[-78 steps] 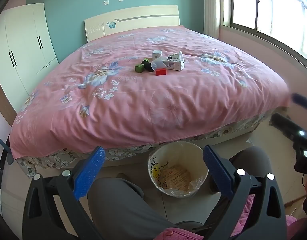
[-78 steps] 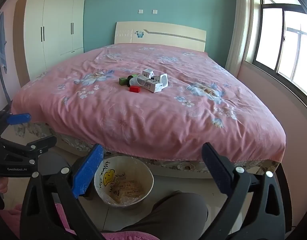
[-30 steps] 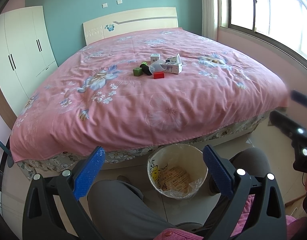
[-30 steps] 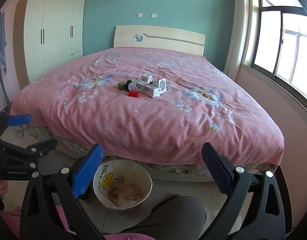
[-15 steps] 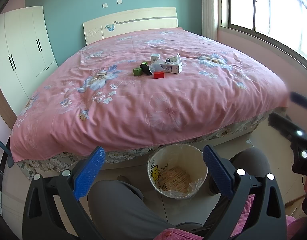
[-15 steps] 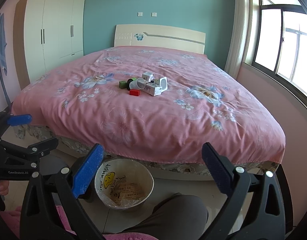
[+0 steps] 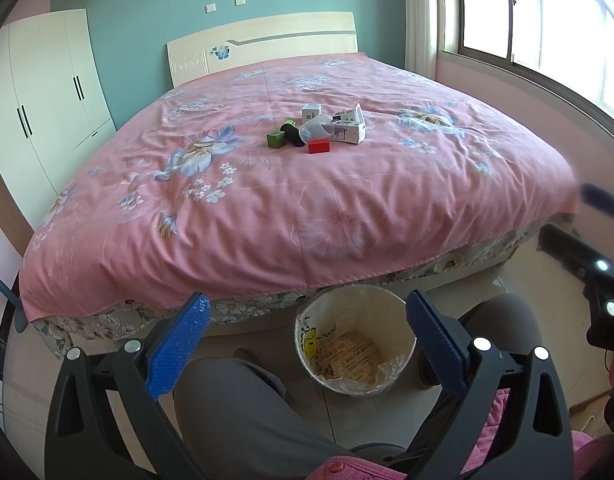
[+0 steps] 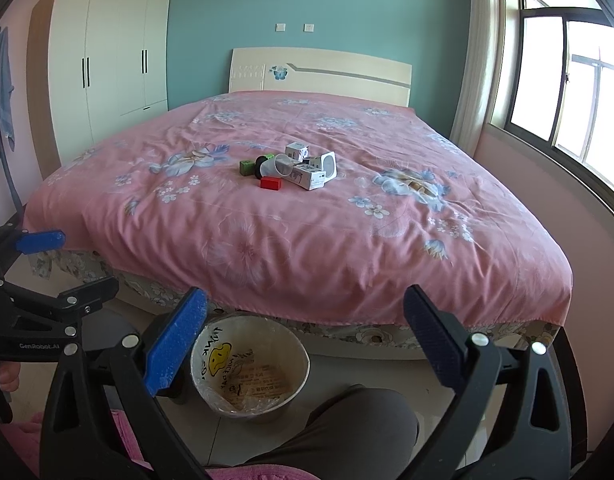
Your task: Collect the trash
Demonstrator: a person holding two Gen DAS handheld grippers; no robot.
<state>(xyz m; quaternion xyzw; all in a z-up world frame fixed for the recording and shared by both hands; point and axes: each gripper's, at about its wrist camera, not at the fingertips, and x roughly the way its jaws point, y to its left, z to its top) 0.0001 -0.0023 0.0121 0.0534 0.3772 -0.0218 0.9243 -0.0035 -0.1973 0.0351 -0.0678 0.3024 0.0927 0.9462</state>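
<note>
- The trash is a small cluster near the middle of the pink floral bedspread (image 8: 307,248), well apart from both tools and straight ahead of them, up and across the bed.
- In the cluster: a long white printed carton (image 7: 349,133) lying on its side, a clear plastic cup (image 7: 317,130) tipped over against it, a small white box (image 7: 311,112) behind, a red block (image 7: 319,146) in front, a green cube (image 7: 276,139) and a black cylinder (image 7: 292,136) to the left.
- The carton's long axis runs roughly left to right across the view; the cup's mouth faces the right wrist camera.
- The left hand-held gripper (image 7: 307,334) has its blue-padded jaws spread wide, holding nothing; the right hand-held gripper (image 8: 305,328) is equally wide and bare.
- Neither is clearly nearer; the cluster sits slightly left of centre in the right wrist view and about centred in the left one.
- A round cream wastebasket with a clear liner (image 7: 403,322) stands on the floor at the bed's foot, between the person's grey-trousered knees (image 7: 243,408), with paper already inside.
- Nothing stands in the way, but reaching calls for leaning far over bare bedspread.
</note>
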